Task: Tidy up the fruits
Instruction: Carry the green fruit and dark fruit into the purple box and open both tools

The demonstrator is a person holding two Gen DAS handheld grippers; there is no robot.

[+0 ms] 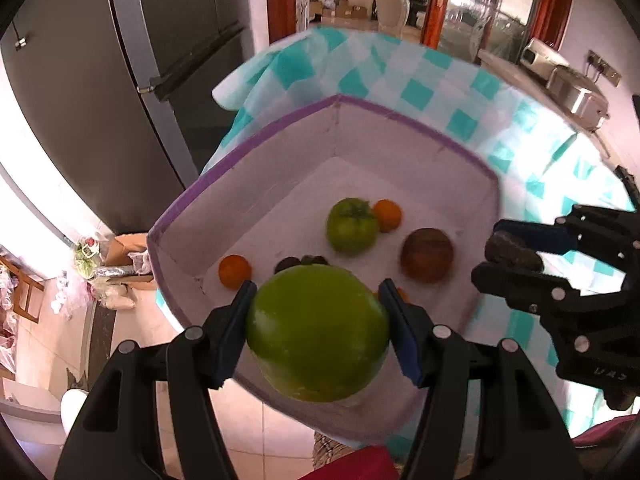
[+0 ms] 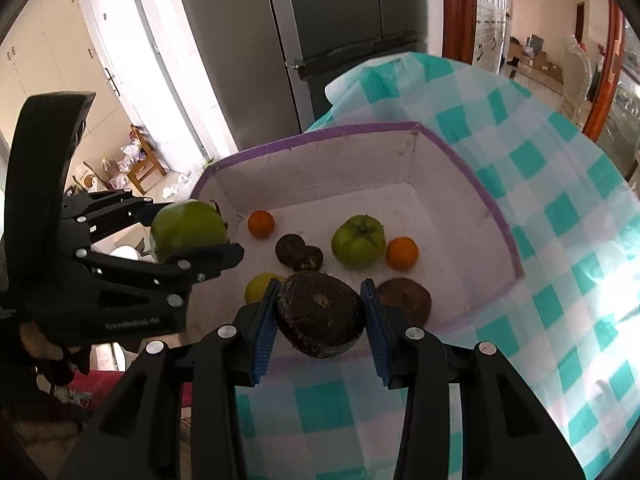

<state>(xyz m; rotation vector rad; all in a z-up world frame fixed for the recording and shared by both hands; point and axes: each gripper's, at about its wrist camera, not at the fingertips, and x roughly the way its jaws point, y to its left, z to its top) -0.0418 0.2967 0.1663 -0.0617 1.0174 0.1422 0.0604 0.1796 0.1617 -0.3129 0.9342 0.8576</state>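
My left gripper (image 1: 318,312) is shut on a large green fruit (image 1: 318,332) and holds it above the near edge of a white box with a purple rim (image 1: 280,124). My right gripper (image 2: 322,312) is shut on a dark brown fruit (image 2: 320,316) over the box's near rim (image 2: 496,204). It also shows in the left wrist view (image 1: 516,252). In the box lie a green fruit (image 2: 359,242), two oranges (image 2: 402,253) (image 2: 261,223), two small dark fruits (image 2: 299,252), a yellow fruit (image 2: 256,286) and a brown fruit (image 2: 404,300).
The box stands on a table with a teal and white checked cloth (image 2: 540,240). A dark refrigerator (image 2: 332,20) stands behind the table. Cardboard boxes and bags (image 1: 116,268) lie on the tiled floor at the left. A counter with metal appliances (image 1: 568,84) is at the far right.
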